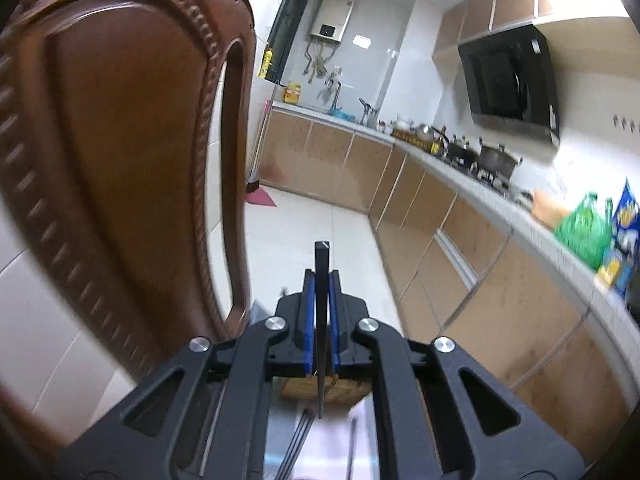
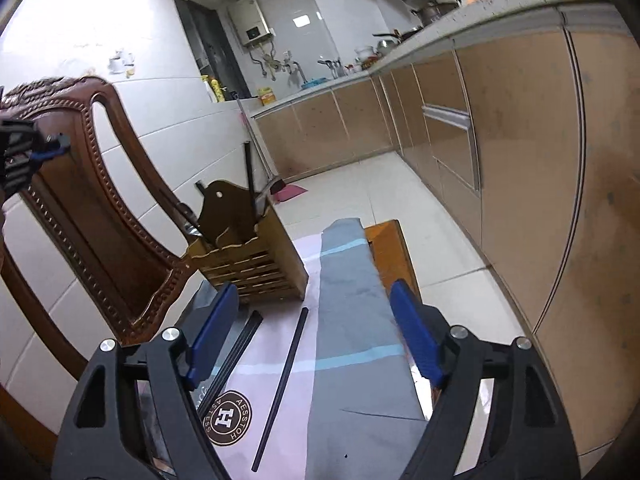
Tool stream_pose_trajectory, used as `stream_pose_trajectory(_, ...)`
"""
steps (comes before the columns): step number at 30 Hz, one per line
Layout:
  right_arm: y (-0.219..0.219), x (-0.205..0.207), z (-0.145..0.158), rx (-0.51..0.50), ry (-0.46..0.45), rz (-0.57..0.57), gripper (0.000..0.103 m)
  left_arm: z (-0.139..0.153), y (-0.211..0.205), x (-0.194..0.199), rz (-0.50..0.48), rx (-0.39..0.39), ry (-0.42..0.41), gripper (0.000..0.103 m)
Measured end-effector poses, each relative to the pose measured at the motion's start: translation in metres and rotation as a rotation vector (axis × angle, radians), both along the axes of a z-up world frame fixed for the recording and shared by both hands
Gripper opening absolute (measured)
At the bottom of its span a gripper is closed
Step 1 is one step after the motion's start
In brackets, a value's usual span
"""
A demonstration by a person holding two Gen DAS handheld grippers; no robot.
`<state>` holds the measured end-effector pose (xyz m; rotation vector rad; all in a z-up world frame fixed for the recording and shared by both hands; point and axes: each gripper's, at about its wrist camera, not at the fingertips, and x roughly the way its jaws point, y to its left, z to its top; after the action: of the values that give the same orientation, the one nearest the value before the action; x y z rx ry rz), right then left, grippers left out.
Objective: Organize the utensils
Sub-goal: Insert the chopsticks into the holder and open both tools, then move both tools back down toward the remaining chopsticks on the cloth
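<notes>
My left gripper [image 1: 321, 280] is shut on a black chopstick [image 1: 321, 320], held upright above the wooden utensil holder [image 1: 326, 390]. In the right wrist view the left gripper [image 2: 56, 148] shows at the far left, high above the holder [image 2: 256, 256], which stands on the cloth and has a black utensil [image 2: 250, 176] and a dark-handled one [image 2: 180, 208] in it. My right gripper [image 2: 312, 336] is open and empty over the cloth. A single black chopstick [image 2: 282, 380] and a bundle of several black chopsticks [image 2: 236, 356] lie flat on the cloth between its fingers.
A carved brown wooden chair back [image 2: 92, 200] stands close on the left, also in the left wrist view [image 1: 120, 160]. A pink and grey cloth [image 2: 348, 320] covers the small table. Kitchen cabinets [image 2: 520, 160] and counter run along the right. White tiled floor [image 2: 360, 188] lies beyond.
</notes>
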<state>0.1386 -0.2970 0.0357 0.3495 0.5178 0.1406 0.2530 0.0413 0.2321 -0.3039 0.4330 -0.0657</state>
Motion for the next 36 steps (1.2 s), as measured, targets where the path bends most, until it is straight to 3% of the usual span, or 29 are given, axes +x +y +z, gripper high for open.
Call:
stream_pose_trajectory(5, -0.015, 0.006, 0.000, 0.070, 0.015, -0.011, 0.077, -0.004, -0.007, 0.055, 0.026, -0.013, 0.006, 0.006)
stream_pose_trajectory(9, -0.018, 0.007, 0.003, 0.088, 0.008, -0.007, 0.077, -0.035, -0.013, 0.094, 0.022, -0.026, 0.037, 0.006)
stream_pose_trajectory(13, -0.017, 0.008, 0.005, 0.082, 0.007, 0.003, 0.077, -0.092, -0.024, 0.122, -0.084, -0.072, 0.188, 0.009)
stream_pose_trajectory(15, -0.014, 0.009, 0.005, 0.070, 0.009, 0.011, 0.077, -0.121, -0.032, 0.115, -0.101, -0.015, 0.238, 0.029)
stream_pose_trajectory(16, -0.014, 0.010, 0.004, 0.069, 0.011, 0.012, 0.077, -0.130, -0.035, 0.103, -0.103, 0.021, 0.236, 0.057)
stream_pose_trajectory(17, -0.013, 0.011, 0.004, 0.071, 0.014, 0.017, 0.077, -0.137, -0.036, 0.092, -0.102, 0.044, 0.226, 0.072)
stream_pose_trajectory(19, -0.009, 0.011, 0.004, 0.066, 0.016, 0.027, 0.077, -0.154, -0.043, 0.054, -0.110, 0.140, 0.208, 0.074)
stream_pose_trajectory(25, 0.002, 0.011, 0.002, 0.025, 0.022, 0.057, 0.077, -0.233, -0.055, -0.033, -0.162, 0.408, 0.301, 0.075)
stream_pose_trajectory(28, 0.006, 0.008, -0.001, 0.007, 0.036, 0.069, 0.077, -0.273, -0.052, -0.042, -0.164, 0.445, 0.388, 0.075)
stream_pose_trajectory(30, 0.010, 0.006, -0.004, -0.007, 0.044, 0.078, 0.077, -0.292, -0.054, -0.040, -0.178, 0.481, 0.403, 0.075)
stream_pose_trajectory(33, 0.016, 0.002, -0.010, -0.033, 0.061, 0.087, 0.077, -0.310, -0.054, -0.037, -0.182, 0.520, 0.436, 0.074)
stream_pose_trajectory(36, 0.023, -0.002, -0.014, -0.065, 0.072, 0.103, 0.077, -0.320, -0.049, -0.041, -0.206, 0.518, 0.453, 0.066)
